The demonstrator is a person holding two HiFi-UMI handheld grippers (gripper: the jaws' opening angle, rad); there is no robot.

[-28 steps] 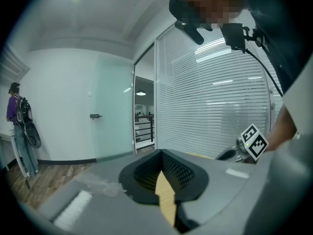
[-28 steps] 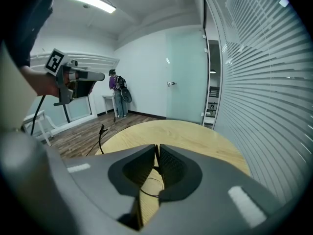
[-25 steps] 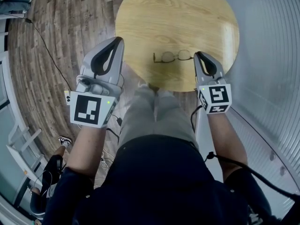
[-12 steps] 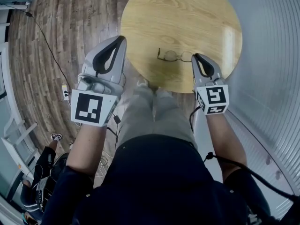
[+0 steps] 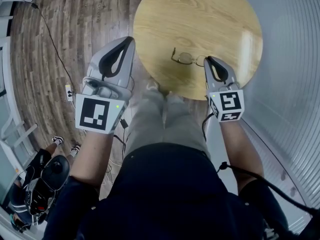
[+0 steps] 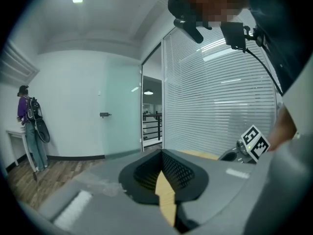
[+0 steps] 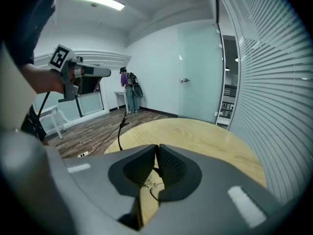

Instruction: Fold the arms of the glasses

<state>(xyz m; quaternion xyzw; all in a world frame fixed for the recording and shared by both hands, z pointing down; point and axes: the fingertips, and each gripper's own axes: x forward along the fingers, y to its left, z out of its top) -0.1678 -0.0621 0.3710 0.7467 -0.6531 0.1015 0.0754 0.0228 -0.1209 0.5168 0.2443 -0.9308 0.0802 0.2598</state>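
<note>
Thin-framed glasses lie on the round wooden table, near its front edge, slightly slanted. My right gripper is shut, its tips right at the right end of the glasses; whether they touch is unclear. In the right gripper view the jaws are pressed together, and a bit of the glasses' frame shows on the wood below them. My left gripper is shut and holds nothing, raised beside the table's left rim. In the left gripper view only a strip of tabletop shows between the jaws.
White blinds run close along the table's right side. A cable and a power strip lie on the wooden floor to the left. A person with a backpack stands at the lower left. My own legs are against the table's front edge.
The glasses have turned from lying level to a slant, left end farther away. The right gripper stays at their right end. The person at the lower left has moved.
</note>
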